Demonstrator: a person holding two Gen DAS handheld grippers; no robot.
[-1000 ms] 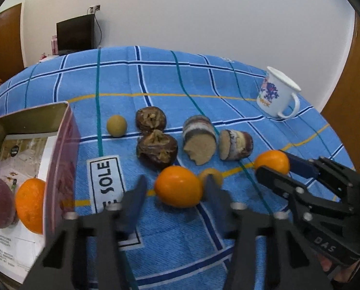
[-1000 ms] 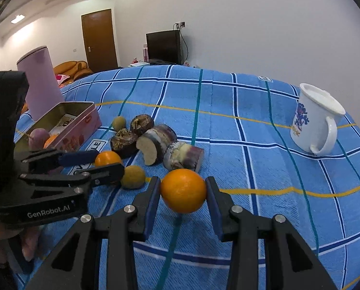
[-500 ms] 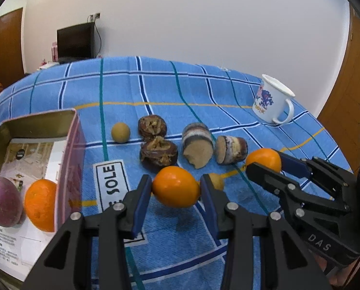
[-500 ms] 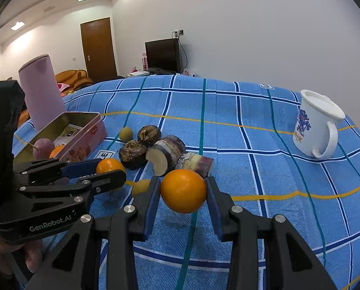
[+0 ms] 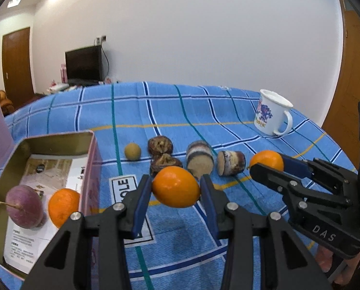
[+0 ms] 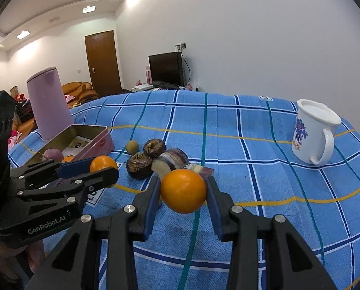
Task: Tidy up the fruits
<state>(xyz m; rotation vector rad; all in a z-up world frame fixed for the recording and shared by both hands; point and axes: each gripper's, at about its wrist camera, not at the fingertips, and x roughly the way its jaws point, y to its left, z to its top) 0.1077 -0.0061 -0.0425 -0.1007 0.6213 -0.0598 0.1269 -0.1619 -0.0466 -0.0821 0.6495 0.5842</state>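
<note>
My left gripper (image 5: 176, 181) is shut on an orange (image 5: 176, 186), held just above the blue checked cloth. At the right edge of the left wrist view, my right gripper (image 5: 267, 163) is shut on a second orange (image 5: 267, 160). The right wrist view shows that orange (image 6: 183, 191) between the pads of the right gripper (image 6: 182, 183), with the left gripper (image 6: 105, 166) and its orange (image 6: 103, 163) to the left. An open pink tin (image 5: 92, 159) at the left holds a purple fruit (image 5: 24, 206) and a third orange (image 5: 62, 206).
On the cloth behind the grippers lie a small yellow-brown fruit (image 5: 132, 151), two dark brown fruits (image 5: 160, 145), and two cut striped pieces (image 5: 199, 159). A white mug (image 5: 273, 116) stands at the back right. A tall pink canister (image 6: 49, 106) stands behind the tin.
My left gripper has lifted its orange off the cloth and tilted up, so more of the room shows. The right gripper tilted up slightly, still holding its orange.
</note>
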